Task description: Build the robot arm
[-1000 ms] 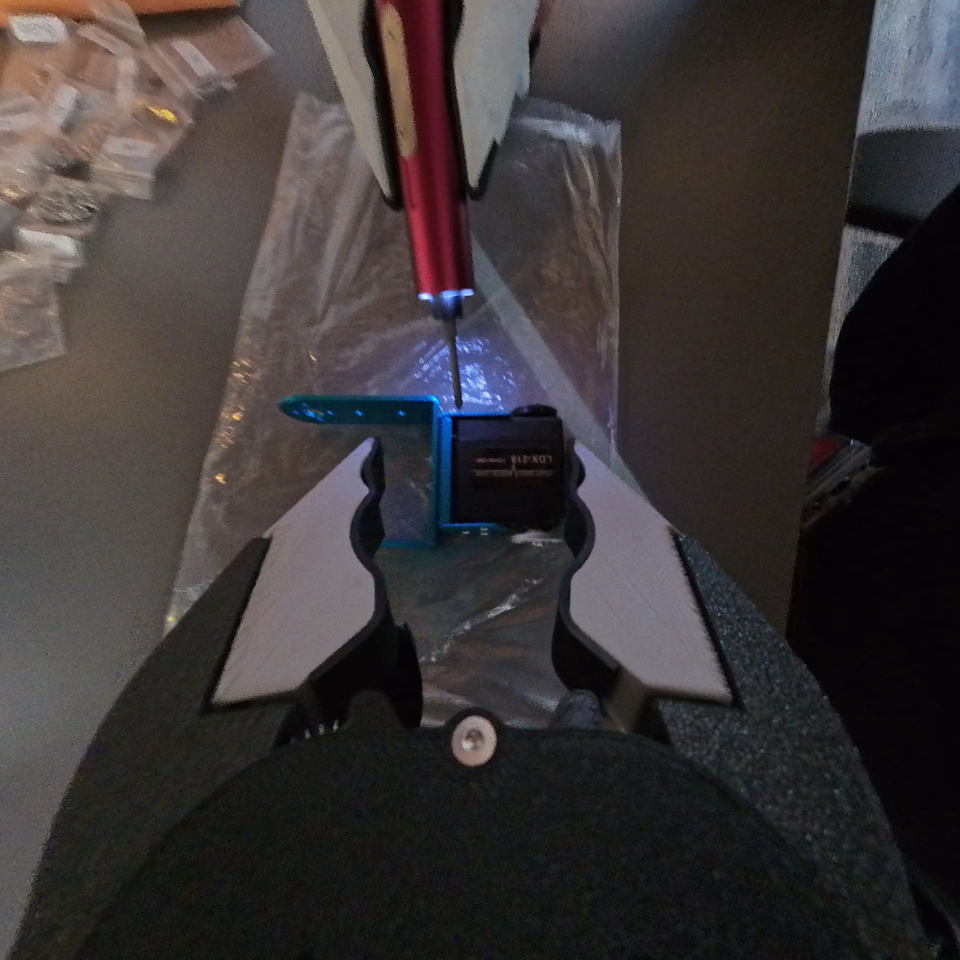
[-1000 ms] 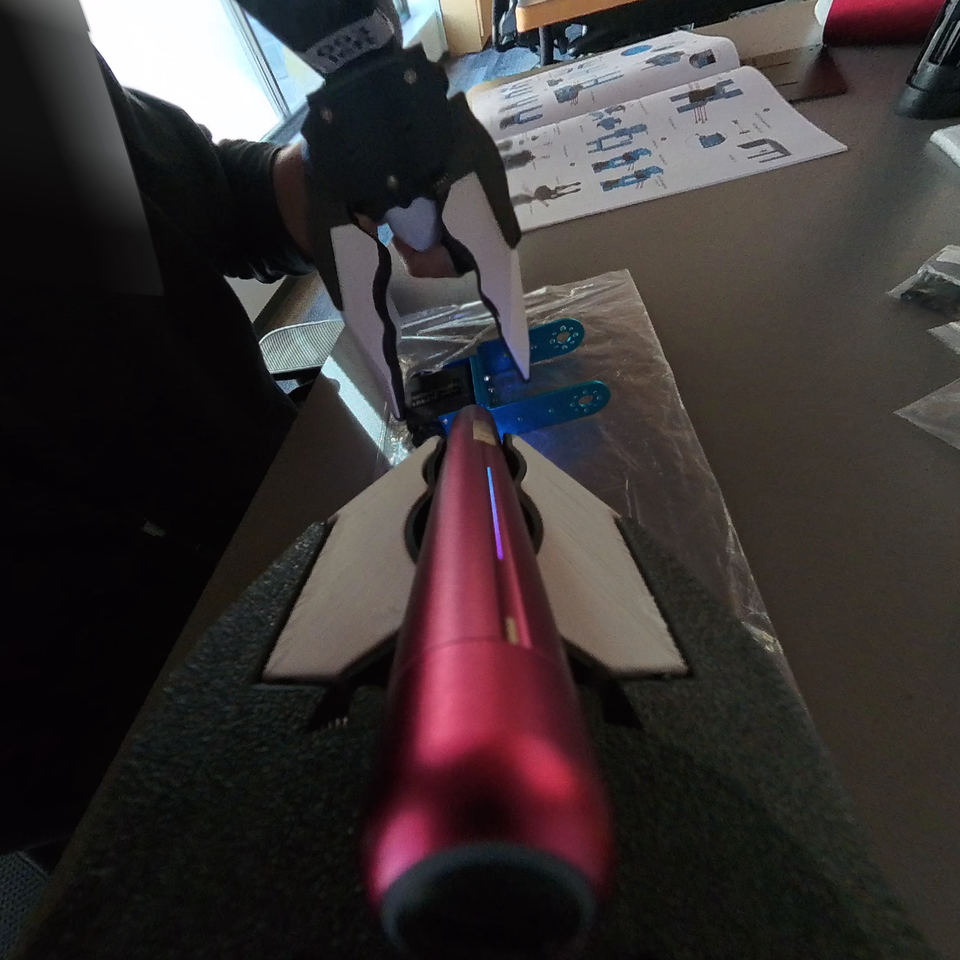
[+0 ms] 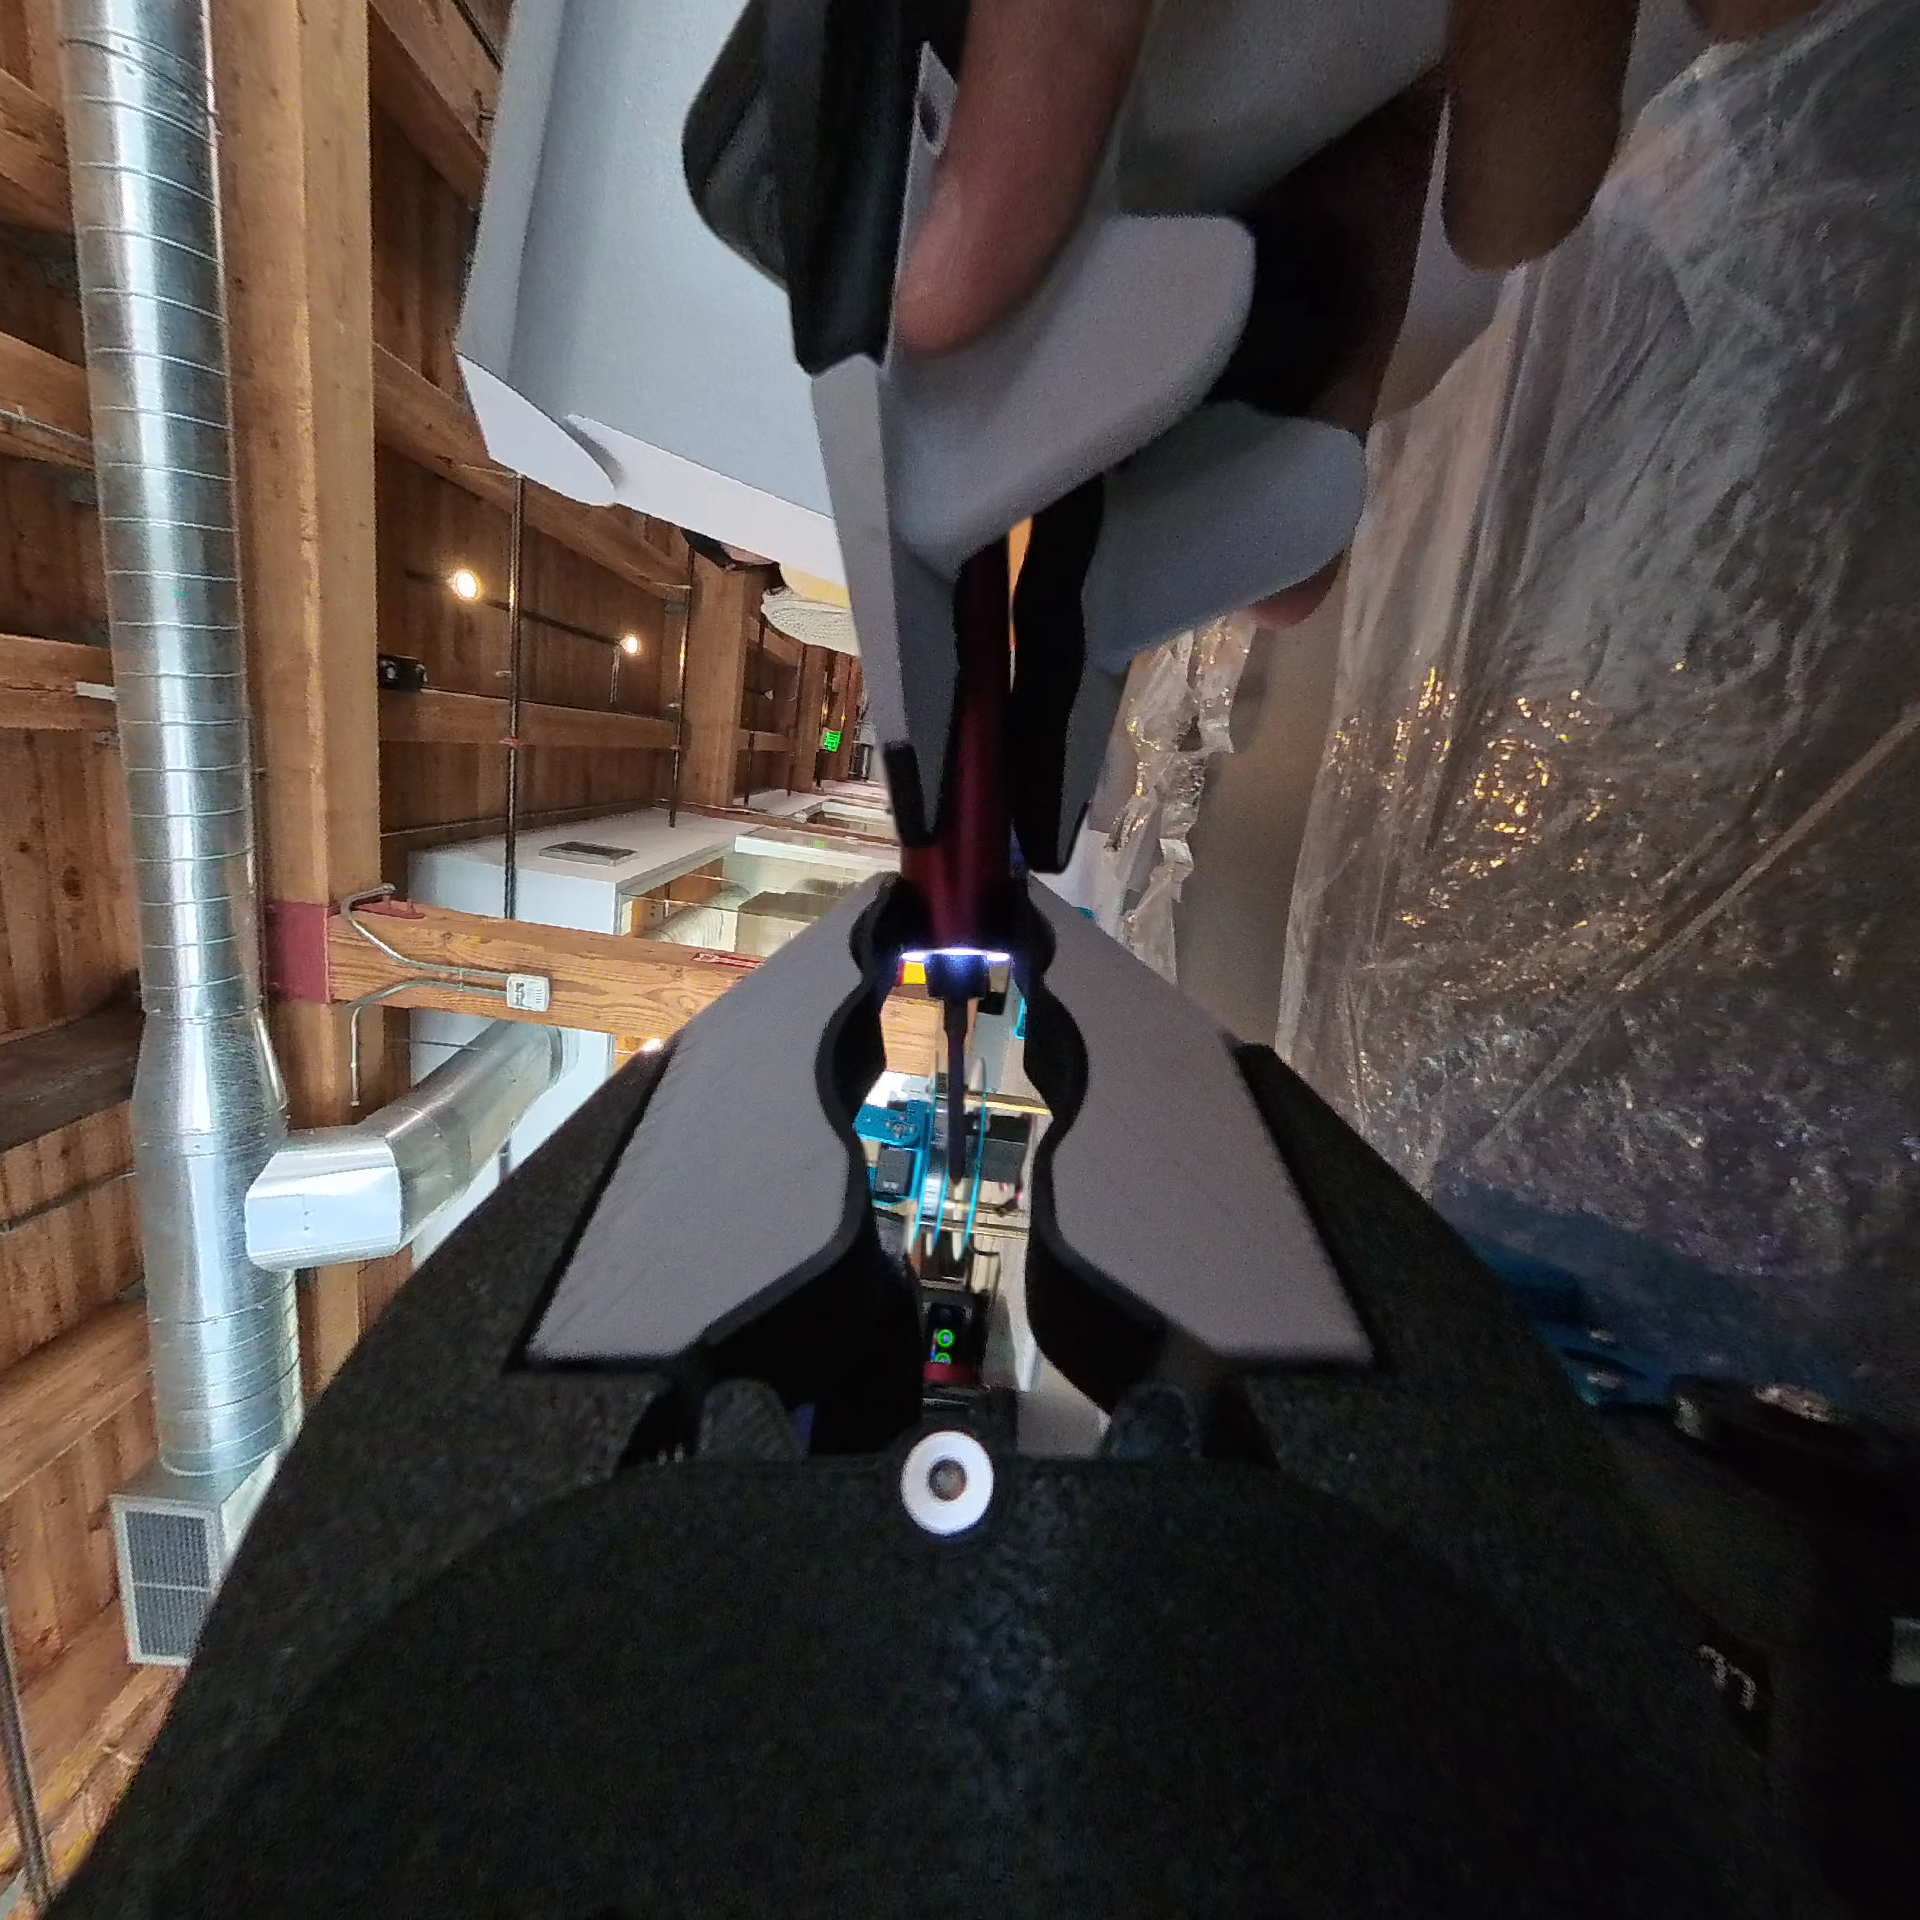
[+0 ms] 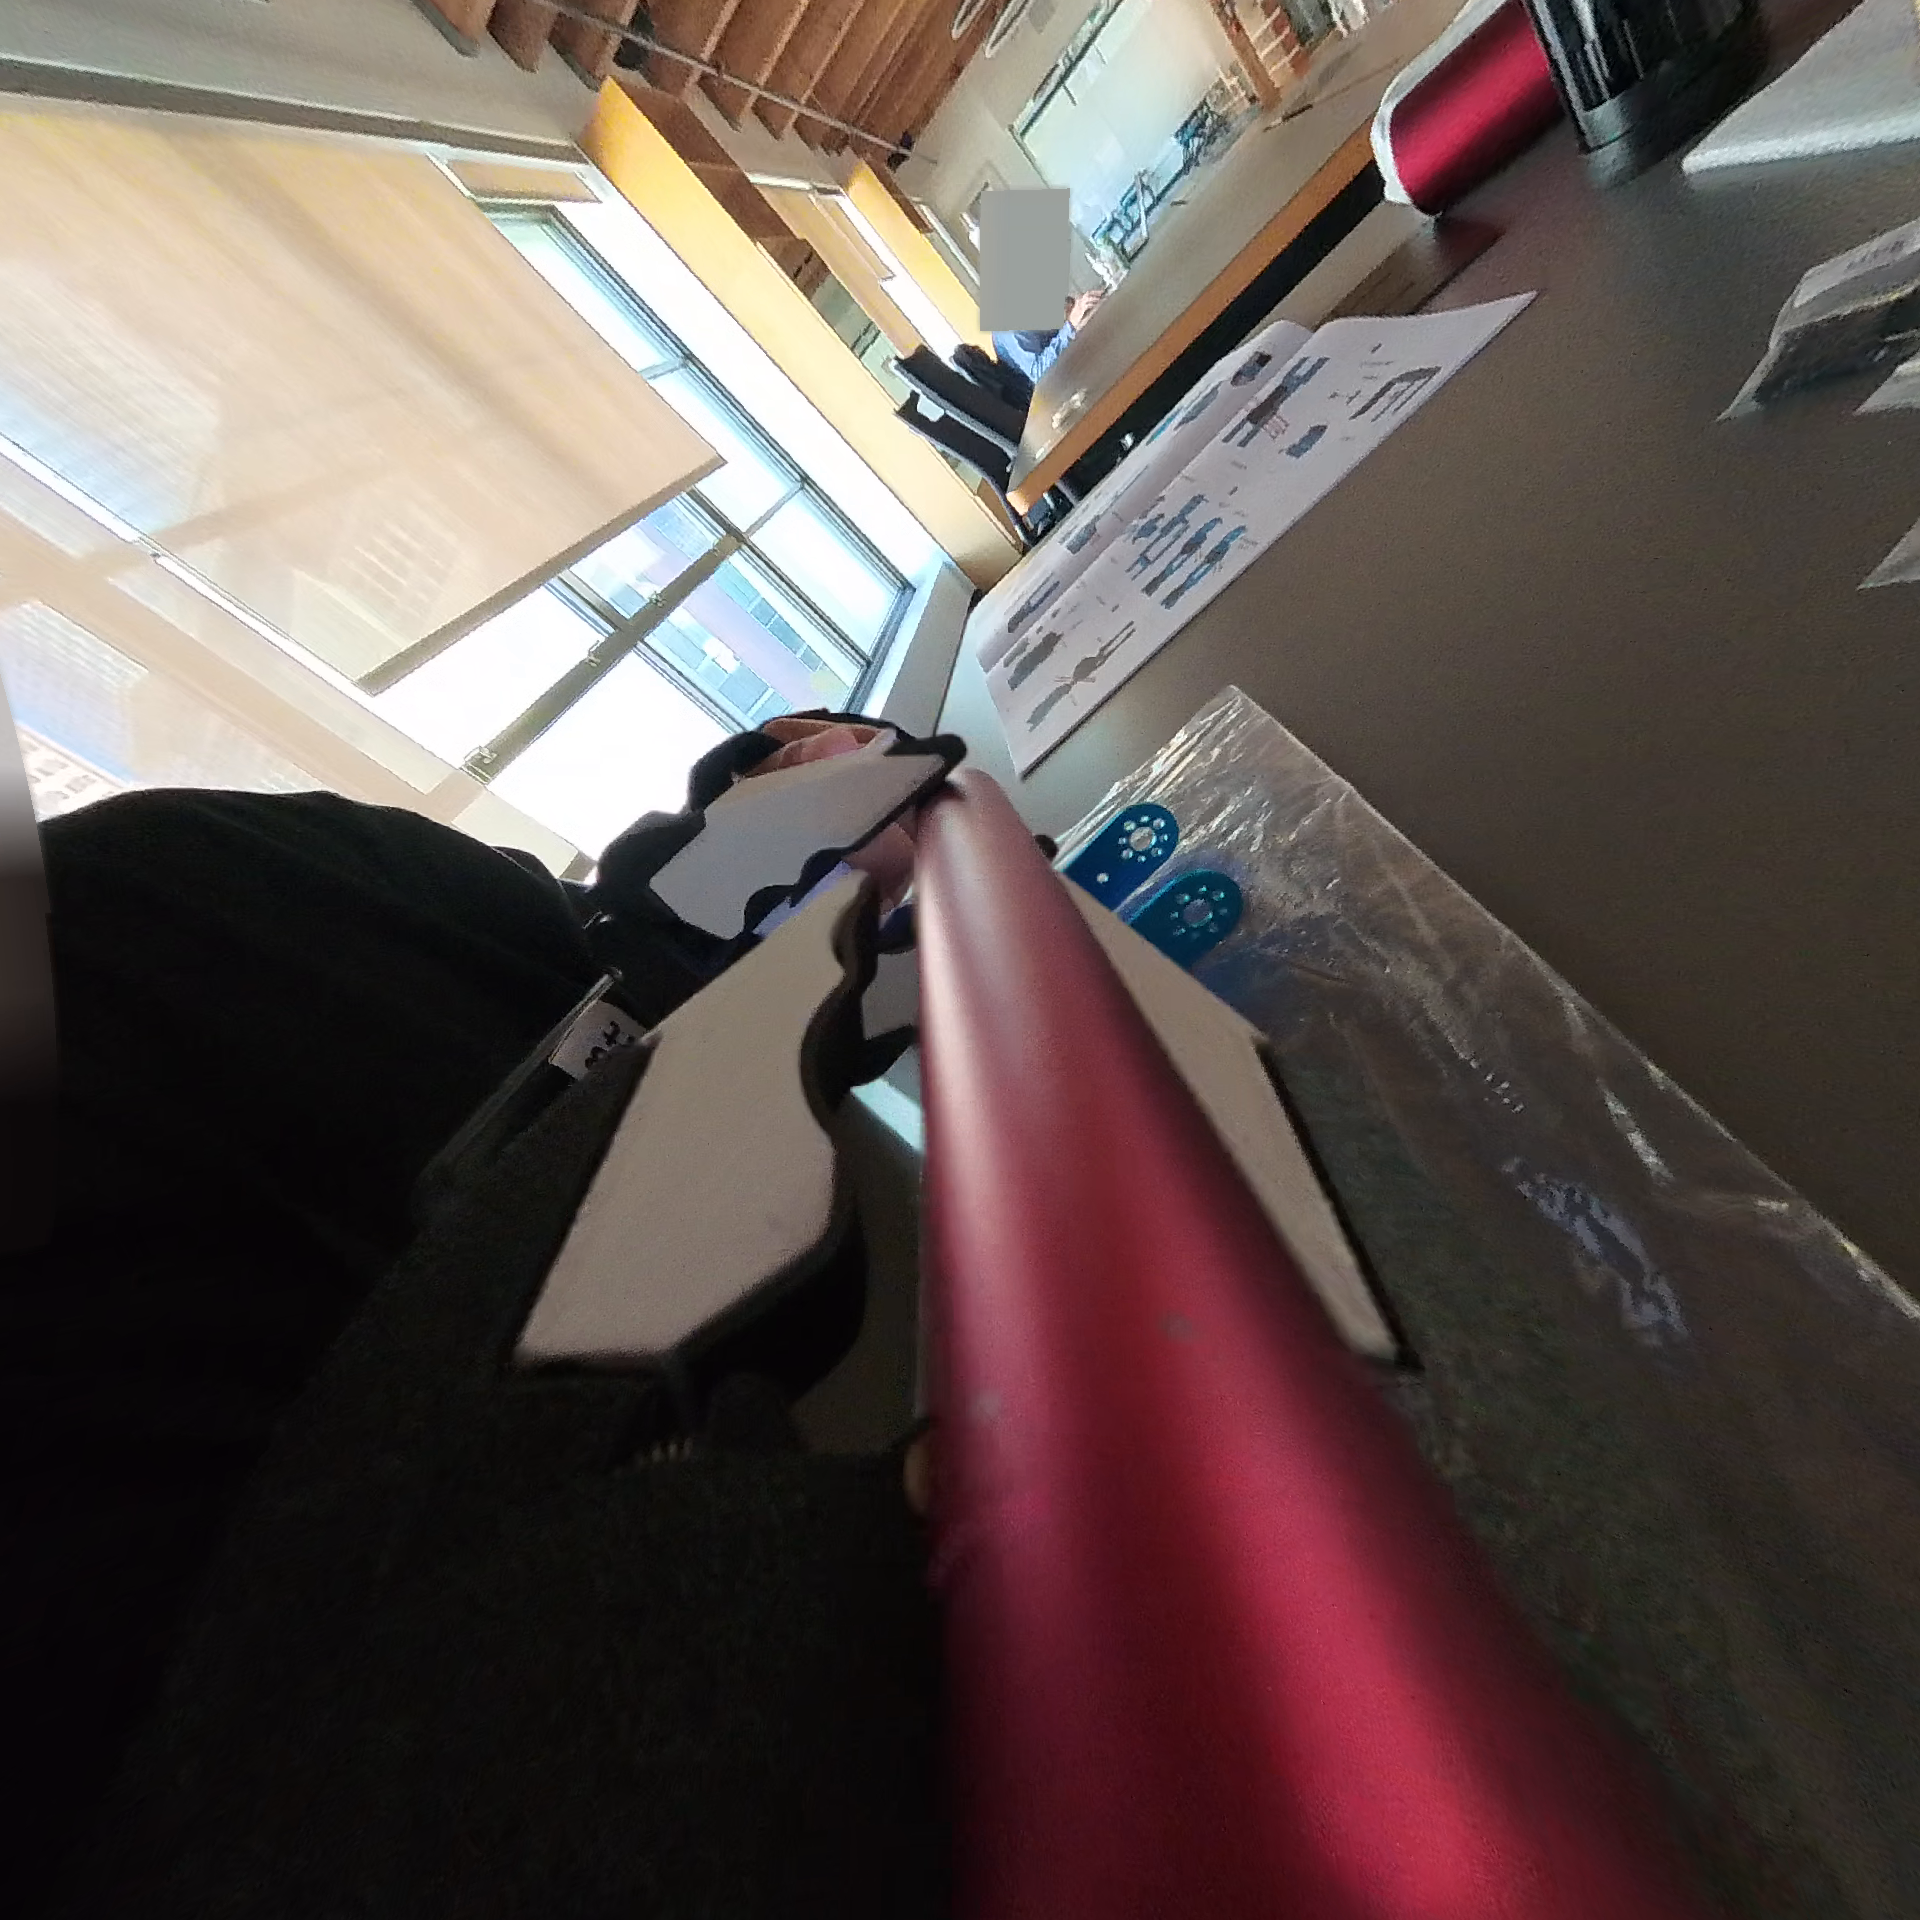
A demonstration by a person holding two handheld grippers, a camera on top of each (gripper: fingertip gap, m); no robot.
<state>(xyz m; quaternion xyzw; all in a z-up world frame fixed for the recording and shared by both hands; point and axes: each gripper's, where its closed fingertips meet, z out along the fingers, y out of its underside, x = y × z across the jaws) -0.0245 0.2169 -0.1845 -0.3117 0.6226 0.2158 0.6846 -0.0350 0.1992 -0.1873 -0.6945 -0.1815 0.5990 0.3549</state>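
The right tongs [image 4: 997, 862] are clamped on a red electric screwdriver [image 4: 1195, 1455]. Its lit tip sits between the fingertips of the left tongs [image 3: 951, 925], which are nearly closed around it. Blue brackets [image 4: 1164, 883] lie on a plastic sheet [image 4: 1507, 1091] on the table [image 4: 1558, 571].

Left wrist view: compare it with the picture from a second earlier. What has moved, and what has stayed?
The left gripper left the blue bracket, tipped sideways and narrowed around the lit nose of the red screwdriver; whether it clamps is unclear. The right gripper stays shut on the screwdriver, and the bracket stays on the plastic bag.
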